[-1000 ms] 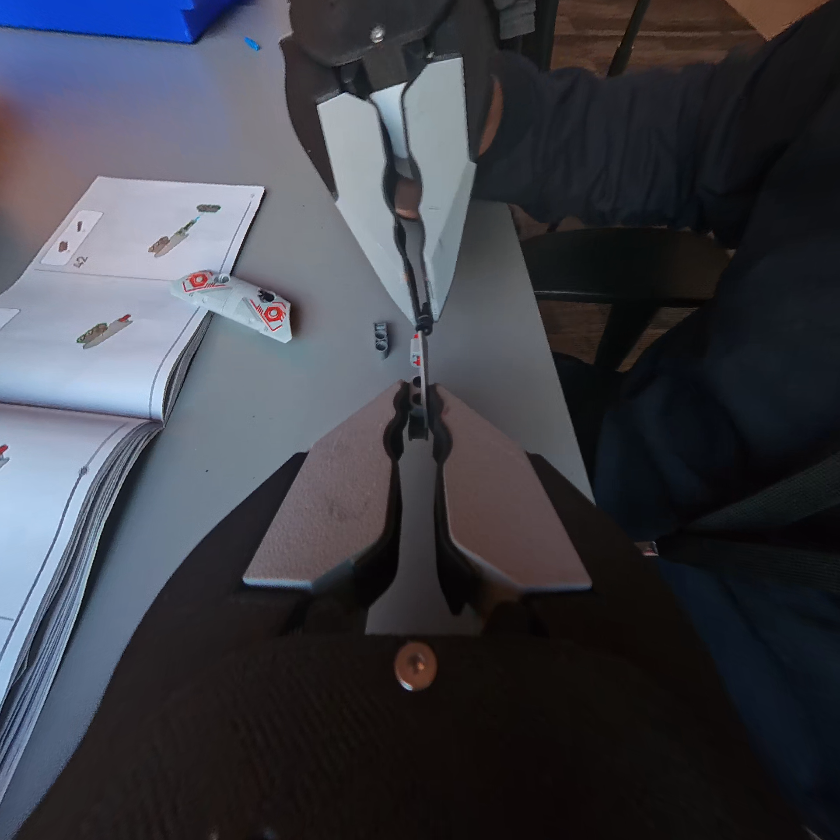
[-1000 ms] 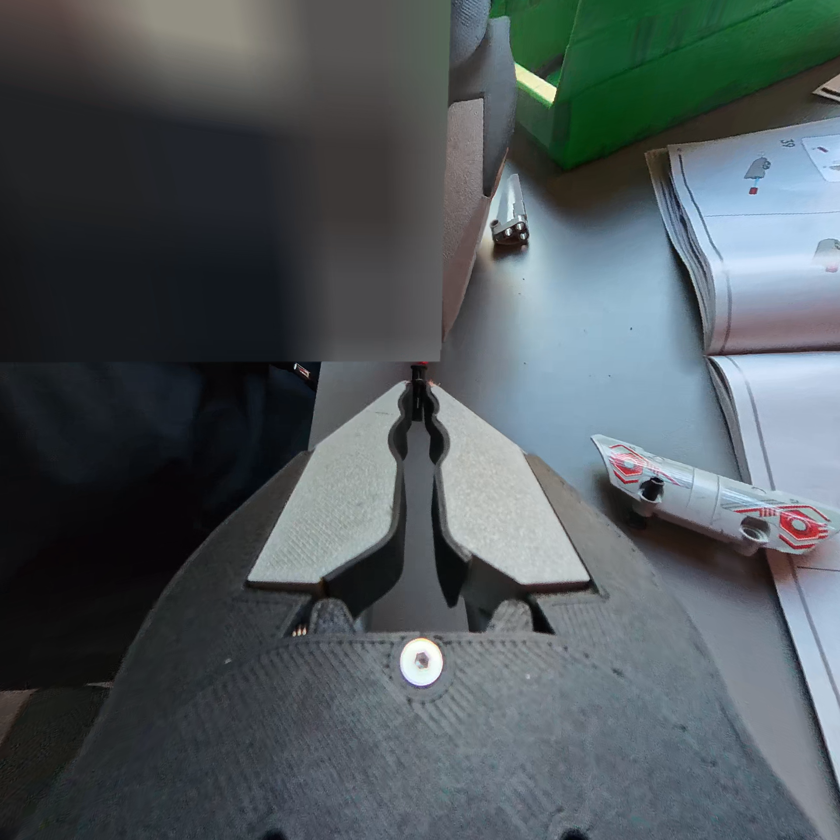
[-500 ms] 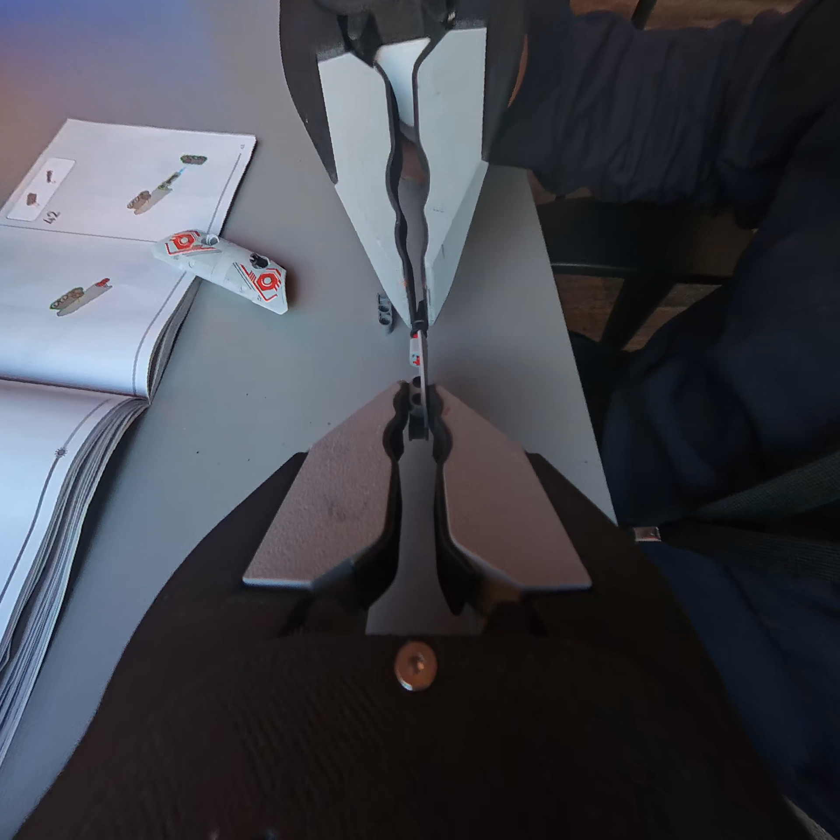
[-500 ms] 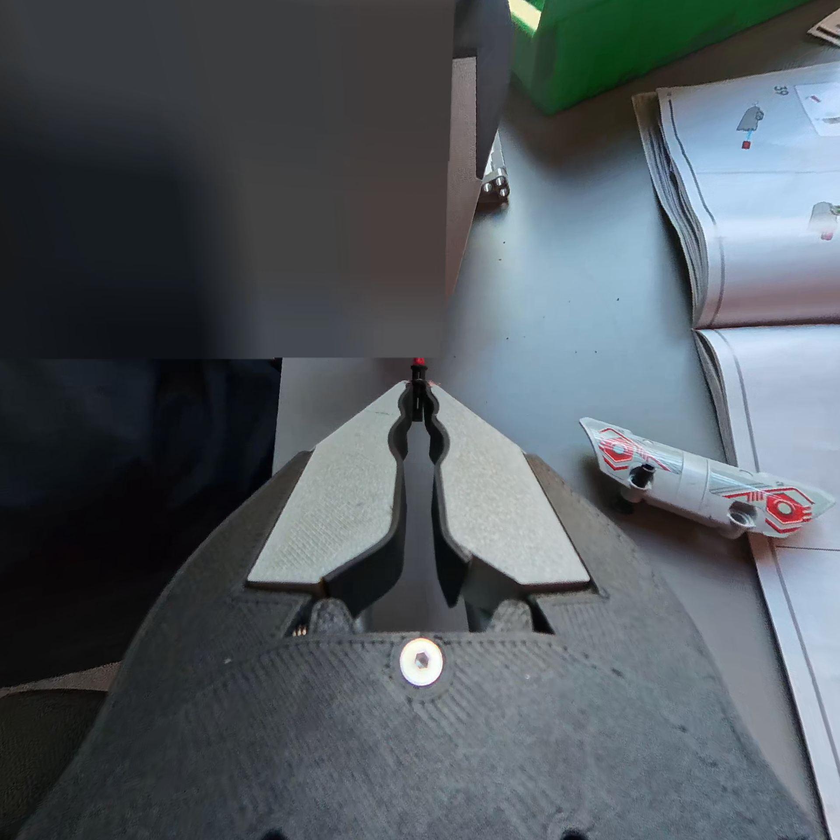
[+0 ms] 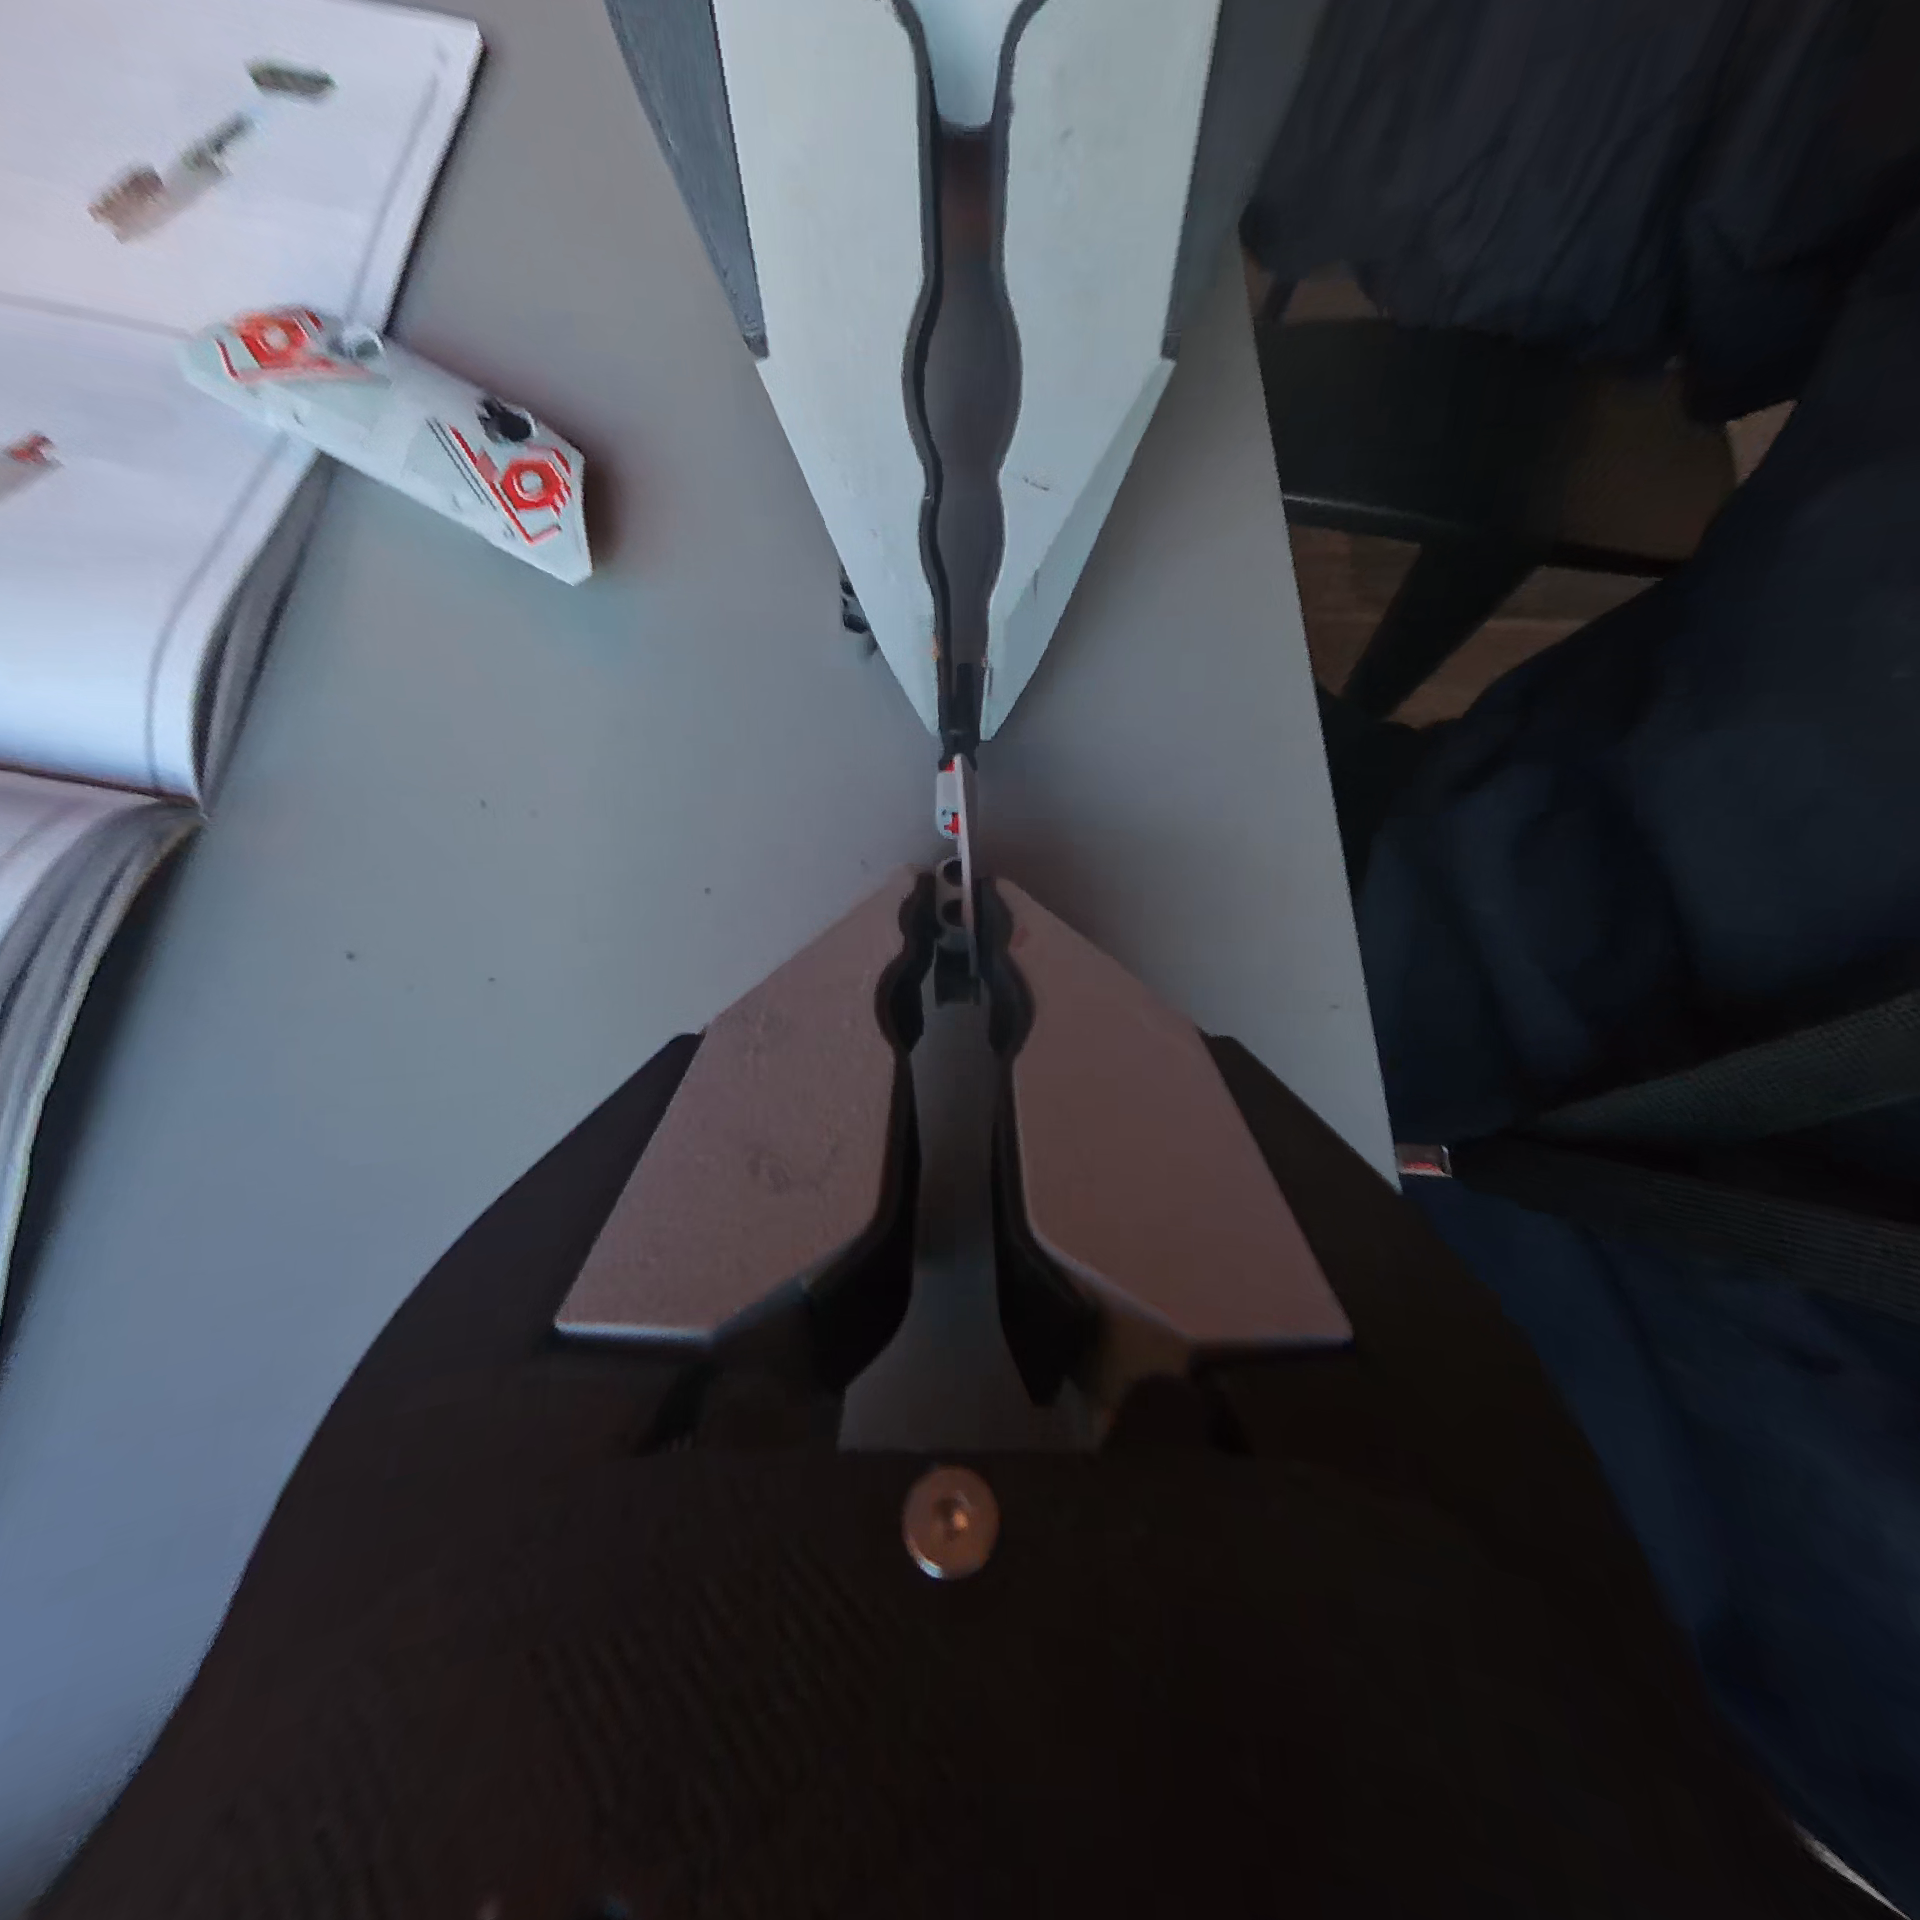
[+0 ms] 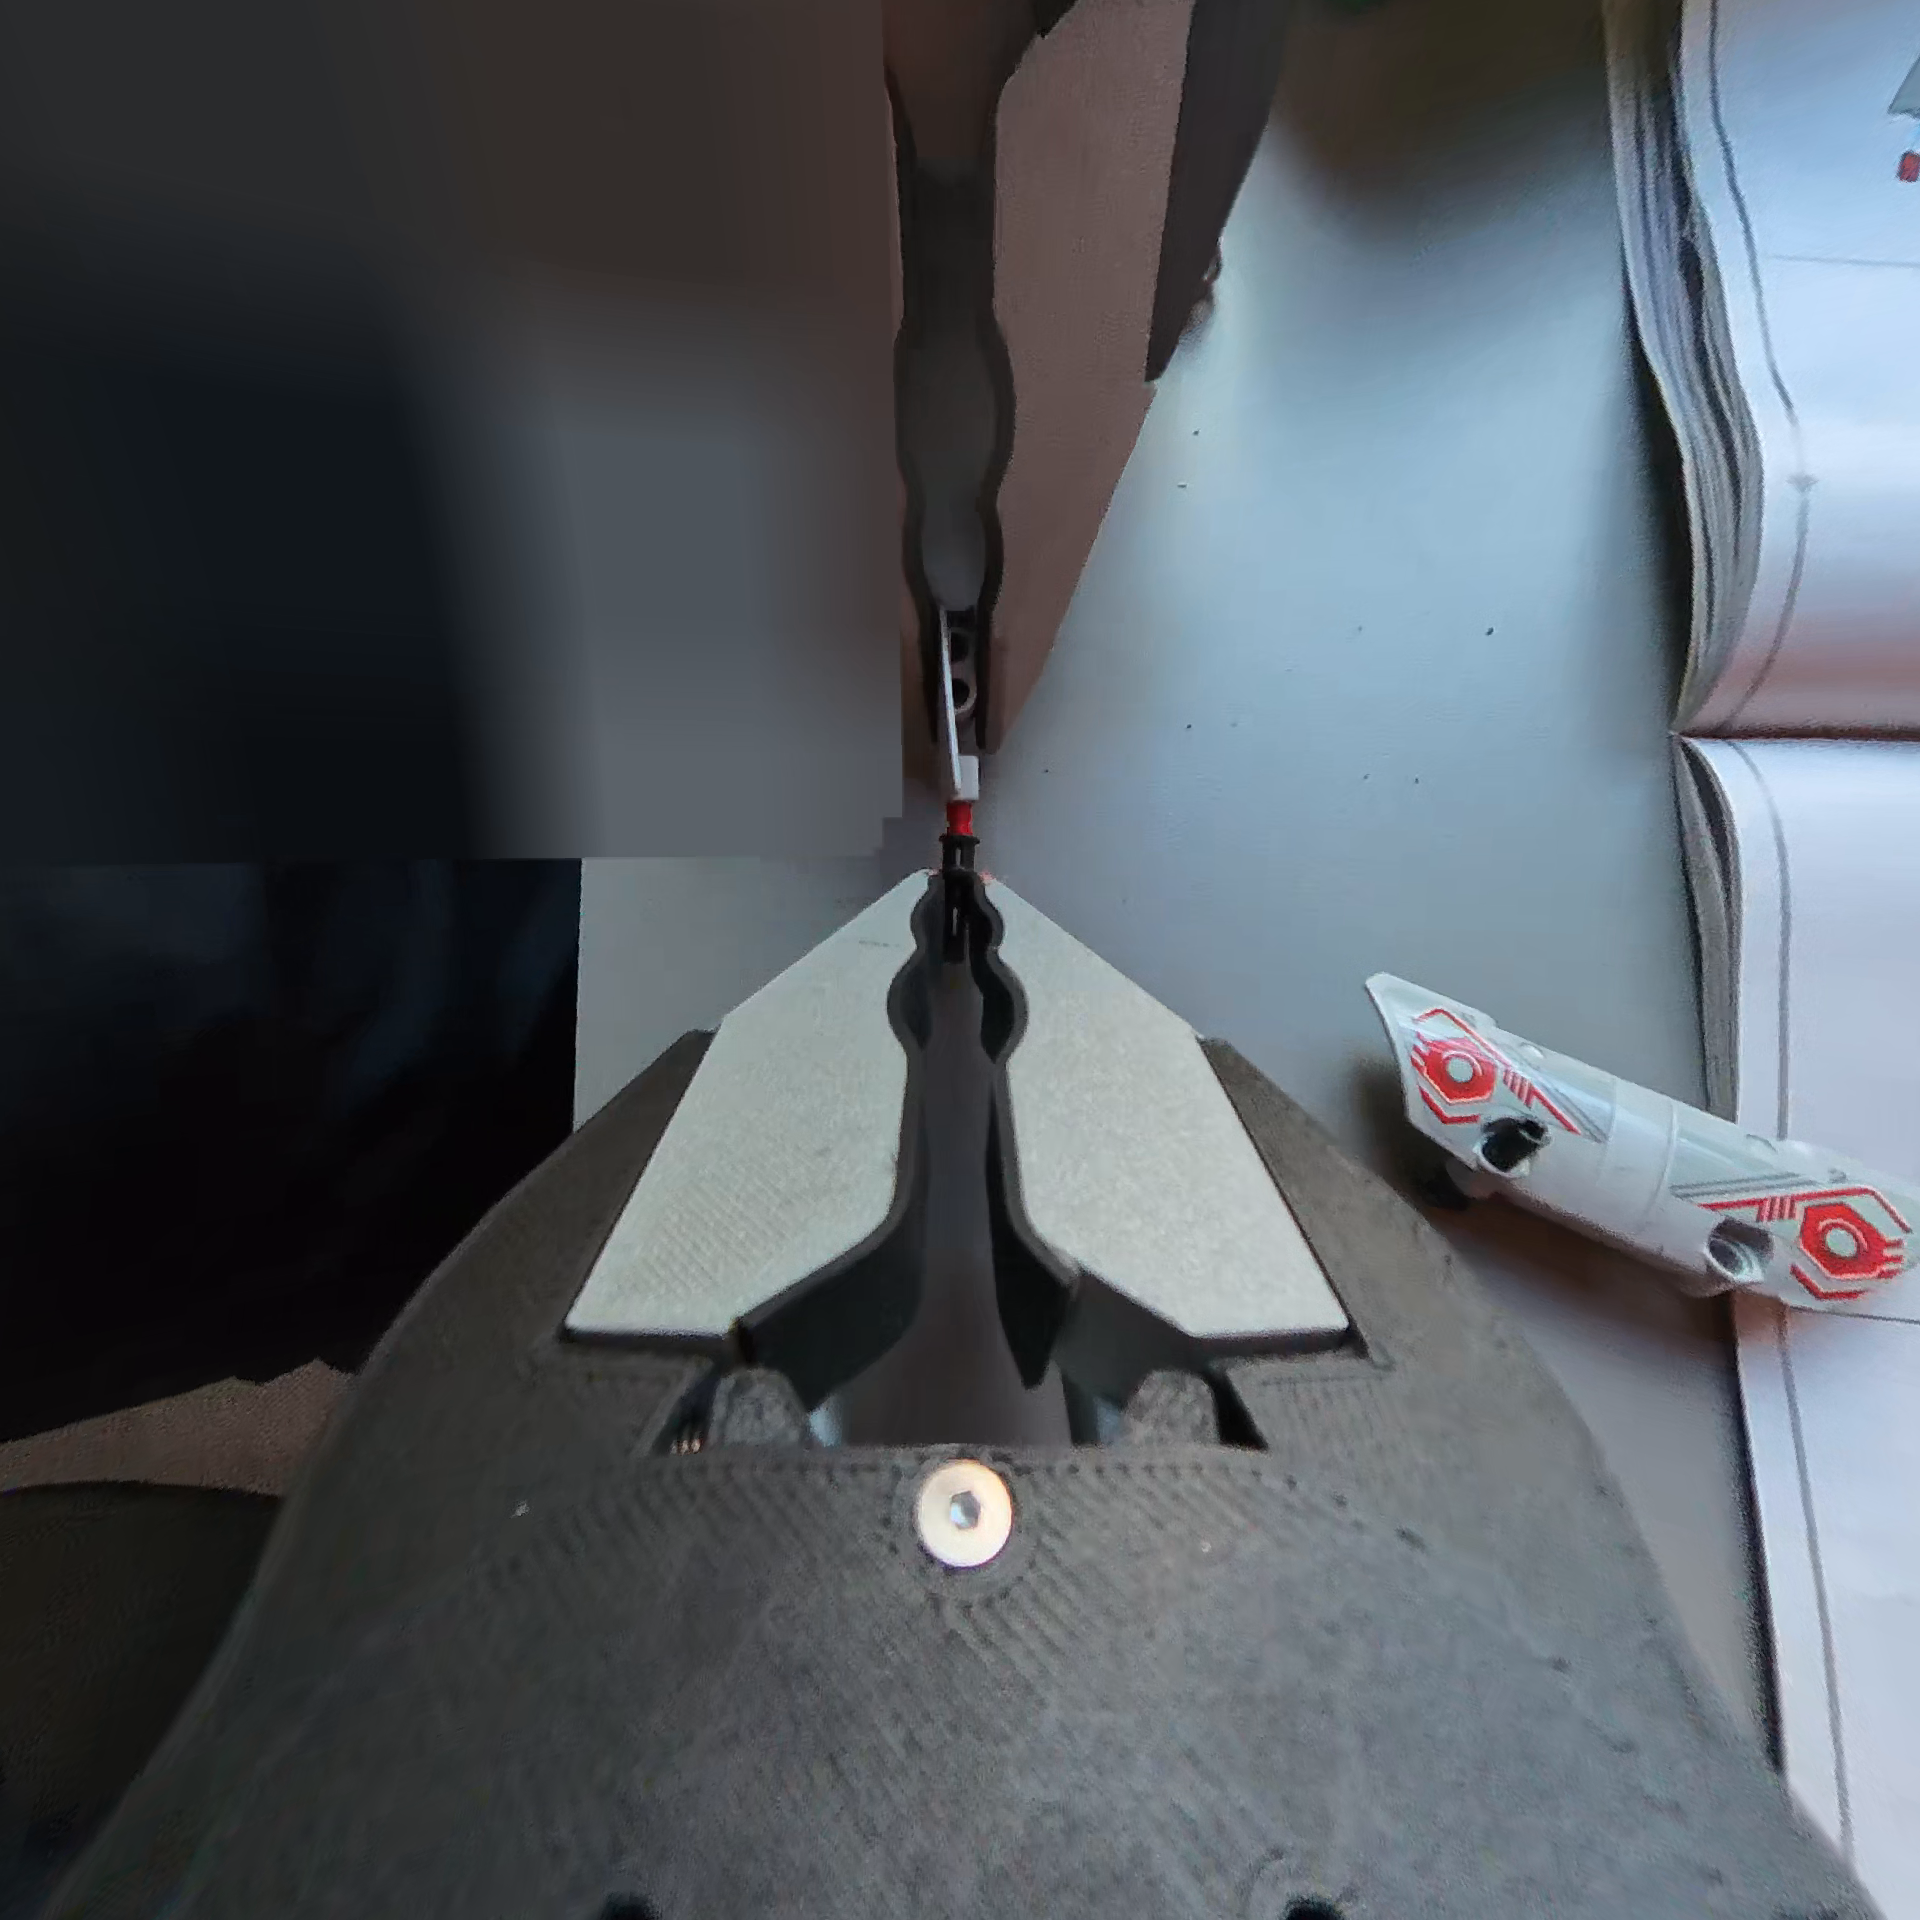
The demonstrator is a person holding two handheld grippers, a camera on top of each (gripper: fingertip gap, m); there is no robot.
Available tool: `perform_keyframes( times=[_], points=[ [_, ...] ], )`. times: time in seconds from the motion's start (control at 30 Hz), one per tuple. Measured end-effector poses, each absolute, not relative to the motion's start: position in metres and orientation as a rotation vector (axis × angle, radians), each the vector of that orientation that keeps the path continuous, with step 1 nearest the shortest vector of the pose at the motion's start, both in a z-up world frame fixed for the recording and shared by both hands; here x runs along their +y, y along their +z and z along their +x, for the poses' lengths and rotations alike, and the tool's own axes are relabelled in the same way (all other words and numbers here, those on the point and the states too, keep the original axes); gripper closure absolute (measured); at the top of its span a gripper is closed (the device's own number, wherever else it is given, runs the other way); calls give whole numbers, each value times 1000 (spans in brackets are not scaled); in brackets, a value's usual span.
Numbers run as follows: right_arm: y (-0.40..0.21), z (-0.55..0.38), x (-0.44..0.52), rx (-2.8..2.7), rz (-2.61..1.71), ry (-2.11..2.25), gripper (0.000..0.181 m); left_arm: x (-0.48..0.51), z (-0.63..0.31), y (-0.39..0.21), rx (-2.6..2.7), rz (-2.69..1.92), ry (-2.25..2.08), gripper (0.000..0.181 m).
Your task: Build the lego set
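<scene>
Fingers of the left gripper (image 5: 954, 906) are pinched on a thin grey lego piece (image 5: 952, 831); fingers of the right gripper (image 6: 956, 902), tip to tip opposite, are pinched on a black pin (image 6: 954, 854); beside both, a white red-marked lego assembly (image 6: 1652, 1153) is seen partly on the instruction booklet (image 5: 114, 416); pin and piece are almost touching.
</scene>
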State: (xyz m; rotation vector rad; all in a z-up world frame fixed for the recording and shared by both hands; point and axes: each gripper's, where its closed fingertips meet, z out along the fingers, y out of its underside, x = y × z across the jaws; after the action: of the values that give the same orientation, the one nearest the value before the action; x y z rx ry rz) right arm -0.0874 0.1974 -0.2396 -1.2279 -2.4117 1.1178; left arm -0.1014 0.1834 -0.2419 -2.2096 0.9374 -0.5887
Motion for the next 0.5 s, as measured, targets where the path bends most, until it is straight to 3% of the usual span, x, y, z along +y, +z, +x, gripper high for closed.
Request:
perform_keyframes(
  times=[0.03,0.5],
  points=[
    [-240,-88,197,-2427,-1227,1101,180,183,-101,-242,934,-2213,-598,176],
    [-241,-88,194,-2571,-1176,882,180,182,-101,-242,942,-2249,-624,176]
  ],
)
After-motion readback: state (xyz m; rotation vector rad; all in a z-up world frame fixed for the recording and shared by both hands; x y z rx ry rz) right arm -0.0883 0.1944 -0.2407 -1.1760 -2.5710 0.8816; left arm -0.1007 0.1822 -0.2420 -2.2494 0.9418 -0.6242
